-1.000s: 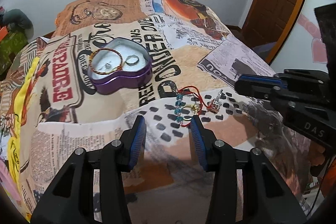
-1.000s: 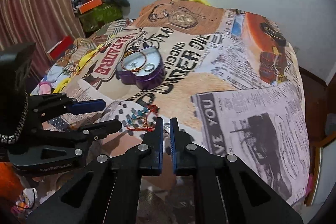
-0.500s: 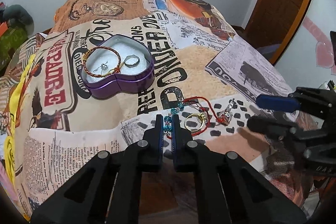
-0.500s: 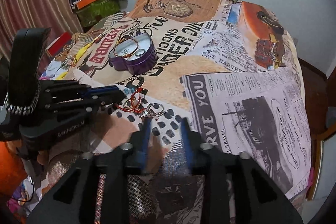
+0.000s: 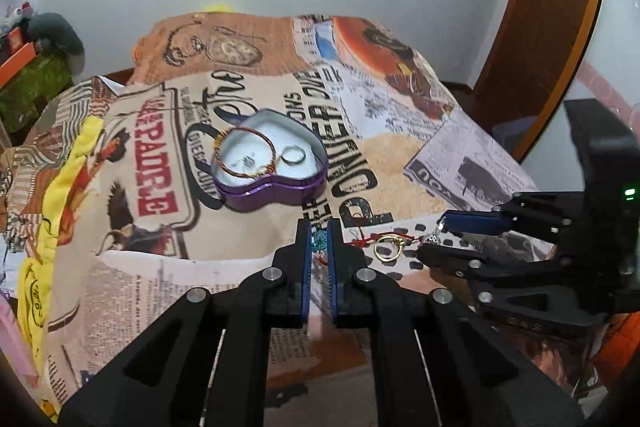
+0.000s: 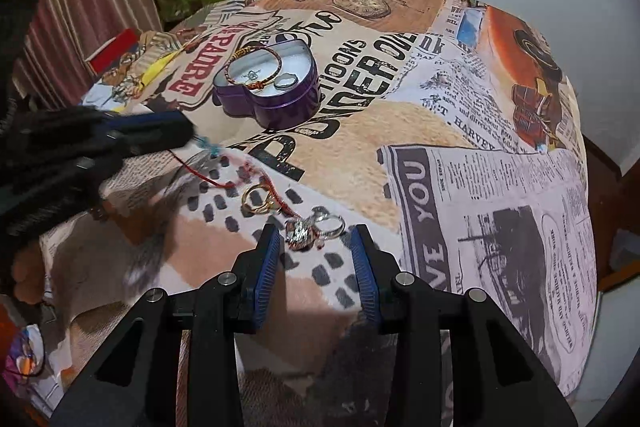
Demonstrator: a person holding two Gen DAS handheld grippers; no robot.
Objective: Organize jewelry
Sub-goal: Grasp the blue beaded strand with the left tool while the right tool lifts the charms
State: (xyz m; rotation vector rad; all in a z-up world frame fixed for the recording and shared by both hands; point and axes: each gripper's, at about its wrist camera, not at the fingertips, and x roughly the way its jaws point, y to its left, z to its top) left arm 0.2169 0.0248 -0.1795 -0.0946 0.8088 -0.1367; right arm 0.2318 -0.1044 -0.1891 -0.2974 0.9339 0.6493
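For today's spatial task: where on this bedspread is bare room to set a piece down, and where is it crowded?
Bare: the tan stretch right of the purple heart tin, the newspaper print further right, and the bedspread left of the left claw. Crowded: between the claws, where the red cord bracelet, gold ring and silver rings tangle before the right claw.

Inventory, bed (image 6: pixel 400 123) surface:

- Heart-shaped purple tins: one (image 5: pixel 276 183) sitting open, showing in both views.
- Items lying inside the tin: three, being one red-and-gold bangle (image 5: pixel 245 151), one silver ring (image 5: pixel 293 155), and one small silver piece (image 5: pixel 248 159) too small to identify.
- Loose items lying on the bedspread: one red cord bracelet with blue beads (image 5: pixel 320 242), one gold ring (image 6: pixel 256 201), one silver ring (image 6: pixel 331 225) with a sparkly charm beside it.
- Grippers showing: two.
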